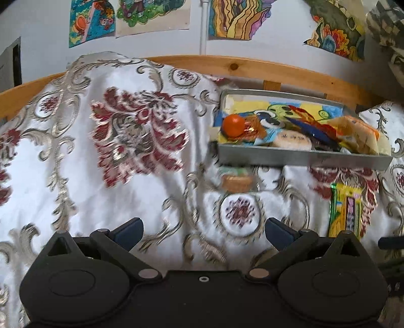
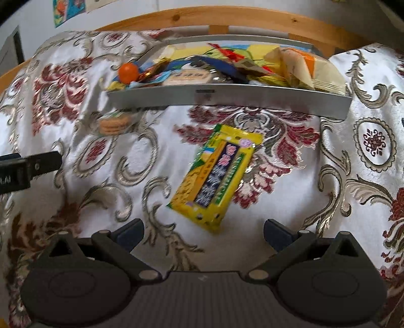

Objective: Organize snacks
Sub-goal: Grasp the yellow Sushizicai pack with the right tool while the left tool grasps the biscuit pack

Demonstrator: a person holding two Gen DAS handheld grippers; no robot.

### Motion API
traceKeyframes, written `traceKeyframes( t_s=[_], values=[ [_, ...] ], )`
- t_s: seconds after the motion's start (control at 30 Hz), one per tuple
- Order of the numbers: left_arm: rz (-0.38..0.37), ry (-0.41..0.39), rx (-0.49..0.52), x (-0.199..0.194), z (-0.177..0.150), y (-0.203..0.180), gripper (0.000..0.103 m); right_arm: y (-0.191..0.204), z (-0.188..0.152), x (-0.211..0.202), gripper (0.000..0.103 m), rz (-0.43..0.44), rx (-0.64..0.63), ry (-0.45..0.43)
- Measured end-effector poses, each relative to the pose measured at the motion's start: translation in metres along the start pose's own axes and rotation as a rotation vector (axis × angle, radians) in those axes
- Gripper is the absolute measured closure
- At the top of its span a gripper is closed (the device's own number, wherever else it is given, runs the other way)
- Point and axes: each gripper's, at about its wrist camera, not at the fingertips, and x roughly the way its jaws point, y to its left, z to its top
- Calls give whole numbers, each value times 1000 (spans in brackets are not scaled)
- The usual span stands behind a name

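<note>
A brocade bedspread (image 2: 353,176) under children's drawings (image 1: 151,15): my right gripper (image 2: 203,230), fingers spread and empty, faces the yellow packet (image 2: 214,174) lying below the gray tray (image 2: 227,97) of snacks. My left gripper (image 1: 203,230), likewise released, faces the biscuit pack (image 1: 236,180) at the tray's near-left corner. Next, I judge: close on the packet.

biscuit packet (image 1: 236,180) motion-blurred; yellow packet (image 1: 346,209) partly behind claw; tray's (image 2: 227,97) snacks overlapping

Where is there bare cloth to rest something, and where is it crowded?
Free: the wide cloth left of the tray, and the strip between the cookie pack and yellow packet. Crowded: inside the tray, heaped highest at its right end.
</note>
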Motion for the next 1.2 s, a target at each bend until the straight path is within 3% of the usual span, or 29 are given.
traceKeyframes(
  t_s=[0.1, 0.2, 0.37, 0.57, 0.77, 1.2],
  values=[
    [6, -16, 6, 14, 9, -9, 1, -3, 0, -2, 0, -30, 38, -107],
    [3, -35, 9, 24, 17, -15, 1, -1, 3, 3, 0, -36, 37, -141],
    [-24, -39, 13, 46, 27, -21, 1, 1, 4, 18, 0, -62, 19, -162],
    [-59, -20, 69, 72, 31, -39, 1, -5, 10, 28, 0, -18, 83, -181],
    [7, -21, 108, 93, 28, -53, 1, 5, 3, 32, 0, -13, 25, -184],
    [31, -5, -21, 112, 32, -53, 3, 1, 4, 29, 0, 65, 53, -188]
  ],
)
